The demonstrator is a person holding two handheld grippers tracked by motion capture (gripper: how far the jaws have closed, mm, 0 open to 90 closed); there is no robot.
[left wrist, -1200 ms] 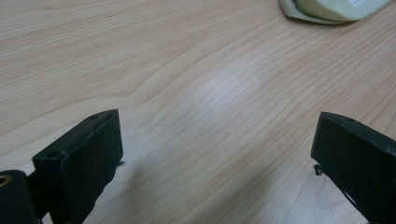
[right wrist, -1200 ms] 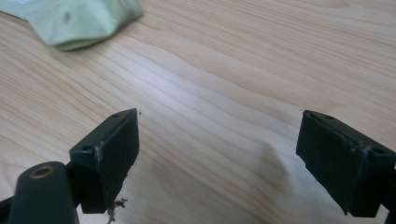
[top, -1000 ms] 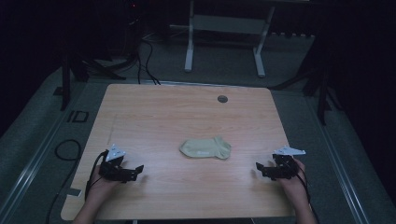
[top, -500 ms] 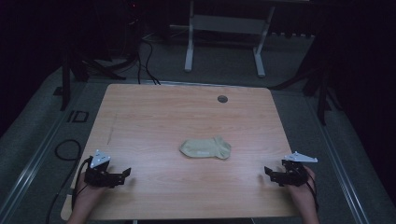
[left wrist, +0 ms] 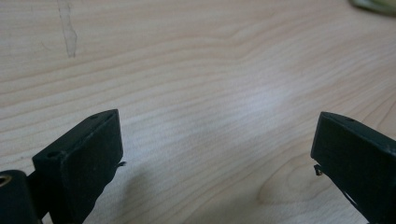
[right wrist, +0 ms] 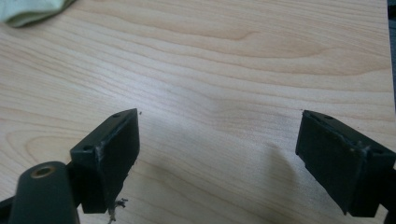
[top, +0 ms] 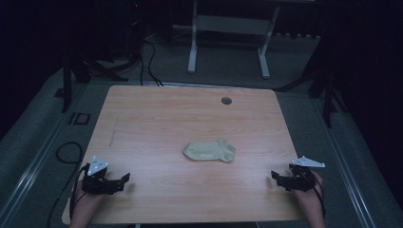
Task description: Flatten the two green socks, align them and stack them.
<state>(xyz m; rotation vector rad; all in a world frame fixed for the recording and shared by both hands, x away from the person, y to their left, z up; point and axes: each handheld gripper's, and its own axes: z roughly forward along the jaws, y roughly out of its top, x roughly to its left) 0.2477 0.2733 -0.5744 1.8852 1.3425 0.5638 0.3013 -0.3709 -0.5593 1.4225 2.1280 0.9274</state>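
Left hand-held gripper point(top: 124, 179) sits low over the near-left corner of the wooden counter point(top: 157, 123), jaws spread wide, nothing between them. In the left gripper view the two black jaws stand well apart over bare wood grain, and a faint pencil-like scratch point(left wrist: 67, 28) marks the wood farther off.

Right hand-held gripper point(top: 275, 176) sits at the near-right edge of the counter, jaws likewise spread and empty. In the right gripper view its jaws frame bare wood, with the counter's edge at the far right.

Each gripper carries a grey three-cornered plate on top and is held by a hand coming in from the near edge.

Pale green sock point(top: 209, 150) lies flat near the middle of the counter, between the two grippers and well apart from both. It shows as a sliver at the top corner of each gripper view.

Farther back, a small dark round grommet point(top: 226, 100) sits near the far edge. Beyond the counter: a white metal frame point(top: 228, 33) on the dim floor.
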